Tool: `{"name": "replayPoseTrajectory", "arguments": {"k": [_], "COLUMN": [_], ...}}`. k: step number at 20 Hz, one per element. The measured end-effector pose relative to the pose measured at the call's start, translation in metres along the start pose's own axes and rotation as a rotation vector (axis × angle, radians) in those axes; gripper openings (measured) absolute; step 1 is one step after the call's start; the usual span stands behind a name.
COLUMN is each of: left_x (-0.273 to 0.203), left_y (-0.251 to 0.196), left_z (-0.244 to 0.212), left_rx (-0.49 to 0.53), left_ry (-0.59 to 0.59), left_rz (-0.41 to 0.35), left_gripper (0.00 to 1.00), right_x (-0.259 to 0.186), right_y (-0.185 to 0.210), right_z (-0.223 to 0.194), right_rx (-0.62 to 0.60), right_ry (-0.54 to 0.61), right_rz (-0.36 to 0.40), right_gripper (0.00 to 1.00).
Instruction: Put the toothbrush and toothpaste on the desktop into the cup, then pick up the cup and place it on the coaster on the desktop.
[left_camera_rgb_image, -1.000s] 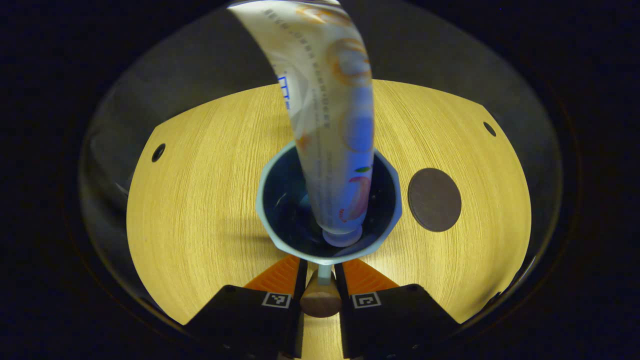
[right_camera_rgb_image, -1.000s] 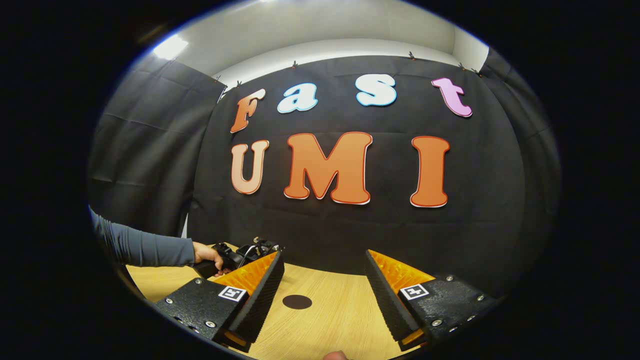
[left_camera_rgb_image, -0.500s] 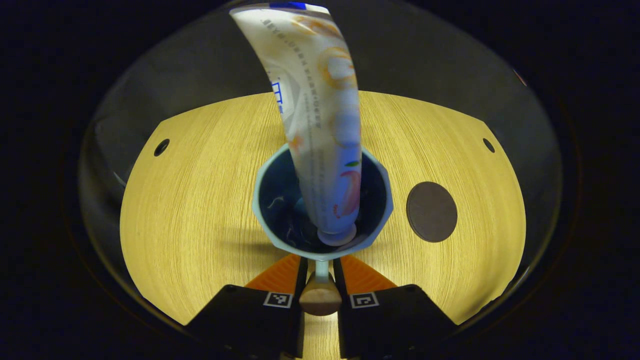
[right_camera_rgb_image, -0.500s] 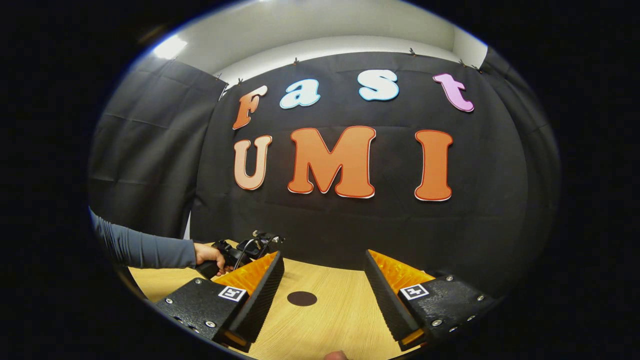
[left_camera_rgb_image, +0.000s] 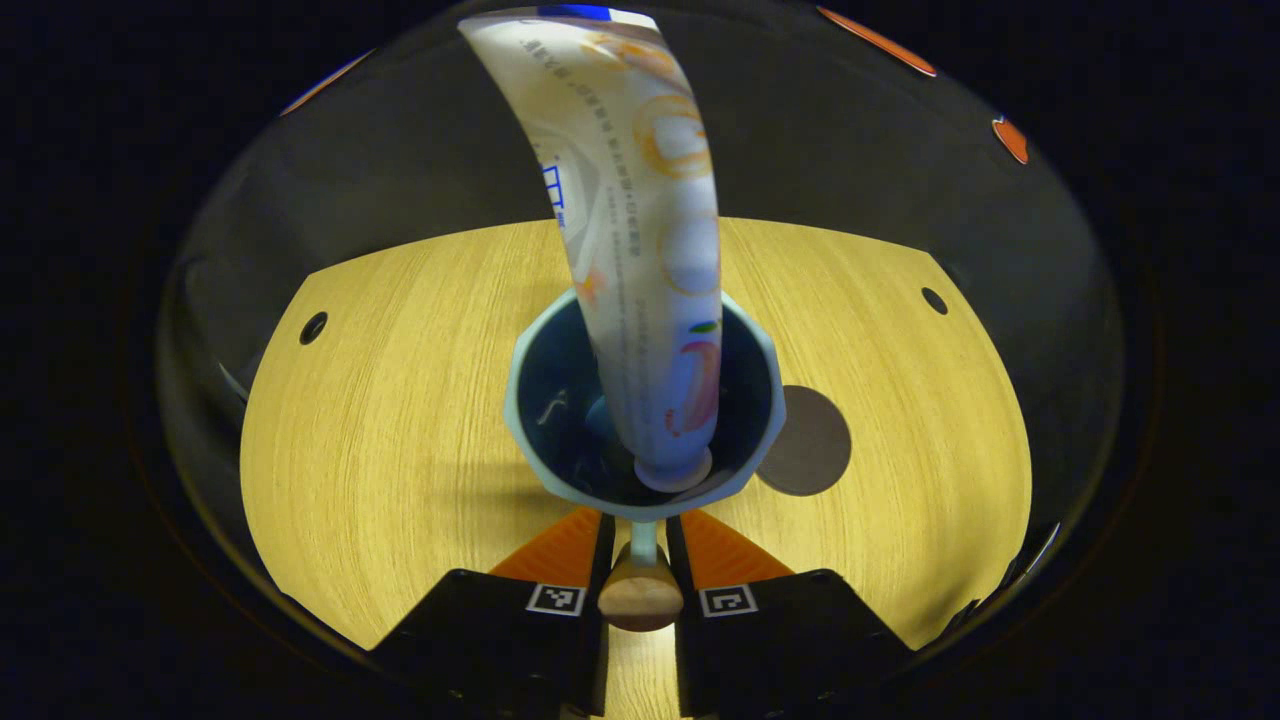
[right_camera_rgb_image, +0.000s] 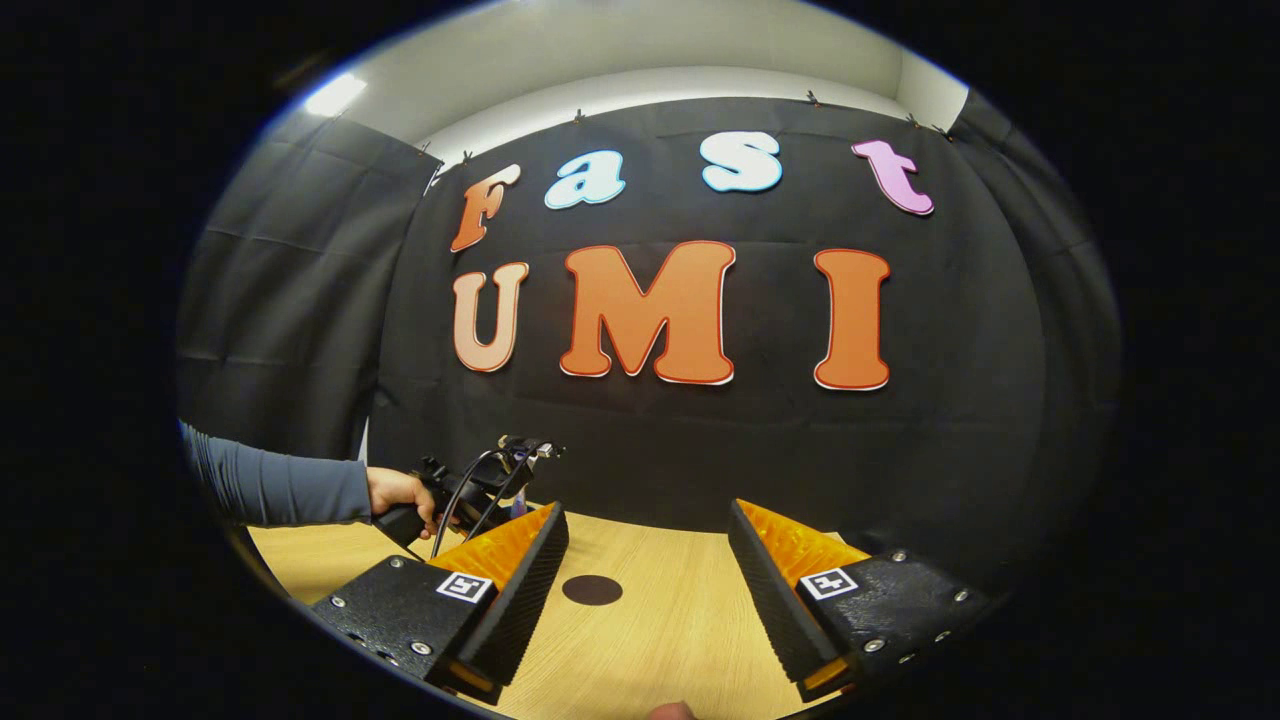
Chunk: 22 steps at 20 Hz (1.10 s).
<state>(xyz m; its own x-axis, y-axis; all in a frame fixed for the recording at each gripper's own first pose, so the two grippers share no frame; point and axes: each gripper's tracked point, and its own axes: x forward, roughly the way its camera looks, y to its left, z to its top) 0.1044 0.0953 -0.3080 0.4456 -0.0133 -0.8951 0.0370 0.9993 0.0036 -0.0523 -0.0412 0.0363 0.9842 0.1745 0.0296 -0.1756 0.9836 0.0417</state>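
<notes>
Cup (left_camera_rgb_image: 530, 400), pale blue and likely rigid but top-heavy with the tall soft toothpaste tube (left_camera_rgb_image: 650, 260) leaning inside, hangs above the desktop (left_camera_rgb_image: 380, 400) beside the coaster (left_camera_rgb_image: 815, 445), its handle clenched by the left gripper (left_camera_rgb_image: 640, 545); the right gripper (right_camera_rgb_image: 648, 590) gapes empty.

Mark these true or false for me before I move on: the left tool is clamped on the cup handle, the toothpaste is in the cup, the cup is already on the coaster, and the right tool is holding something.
1. The left tool is shut on the cup by its handle. True.
2. The toothpaste stands in the cup, cap down. True.
3. The cup sits centred on the coaster. False: its rim overlaps the coaster's edge in the left gripper view, but most of the coaster shows beside it.
4. The right tool holds the toothbrush. False: its jaws are wide apart with nothing between them.
</notes>
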Motion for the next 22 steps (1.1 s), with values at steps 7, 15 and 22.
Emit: {"name": "replayPoseTrajectory", "arguments": {"k": [7,15,22], "left_x": [0.026,0.043,0.04], "left_y": [-0.036,-0.055,-0.055], "left_z": [0.011,-0.002,-0.003], "left_rx": [0.091,0.146,0.157], "left_ry": [0.005,0.035,0.066], "left_rz": [-0.05,-0.07,-0.055], "left_gripper": [0.27,0.27,0.27], "right_x": [-0.009,-0.019,-0.018], "right_y": [-0.016,-0.031,-0.031], "right_z": [-0.01,-0.026,-0.043], "right_rx": [0.016,0.001,0.018], "right_ry": [0.019,0.053,0.086], "right_rz": [-0.029,-0.051,-0.044], "right_gripper": [0.96,0.96,0.96]}}
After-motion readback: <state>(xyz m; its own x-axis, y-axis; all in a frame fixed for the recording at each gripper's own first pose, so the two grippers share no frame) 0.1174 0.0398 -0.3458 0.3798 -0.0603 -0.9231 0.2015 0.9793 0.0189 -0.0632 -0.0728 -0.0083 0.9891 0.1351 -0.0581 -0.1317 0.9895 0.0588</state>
